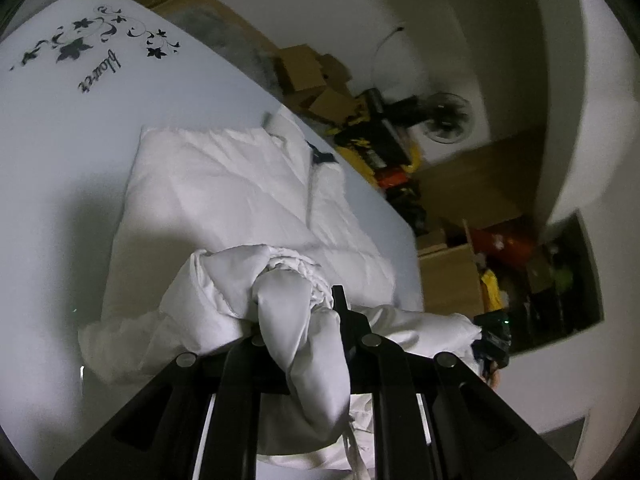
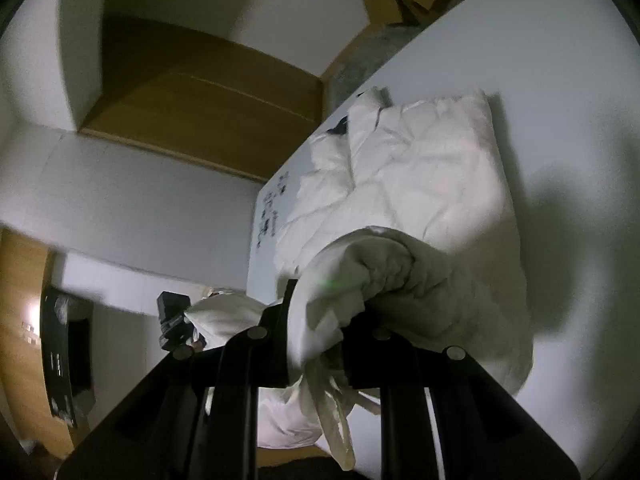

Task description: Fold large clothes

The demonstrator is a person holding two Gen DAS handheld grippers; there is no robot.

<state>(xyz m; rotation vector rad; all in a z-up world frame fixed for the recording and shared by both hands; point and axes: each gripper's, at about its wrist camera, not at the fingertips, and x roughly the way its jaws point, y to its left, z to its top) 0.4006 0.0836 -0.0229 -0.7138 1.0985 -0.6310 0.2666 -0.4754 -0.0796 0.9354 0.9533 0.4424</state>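
The white padded garment [image 1: 224, 184] lies on the pale surface [image 1: 60, 140], its collar end farthest from both grippers. Its near hem is lifted. The left gripper [image 1: 304, 320] jaws are closed on one bunched corner, the right gripper [image 2: 320, 320] jaws on the other. The long axis runs straight ahead, toward the collar.

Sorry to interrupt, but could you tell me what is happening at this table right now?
A person is folding a white padded jacket on a white table, using a handheld gripper in each hand. The left gripper and the right gripper are each shut on a bunched handful of the jacket's near edge, lifted off the table. The far part, with its dark collar label, lies flat.
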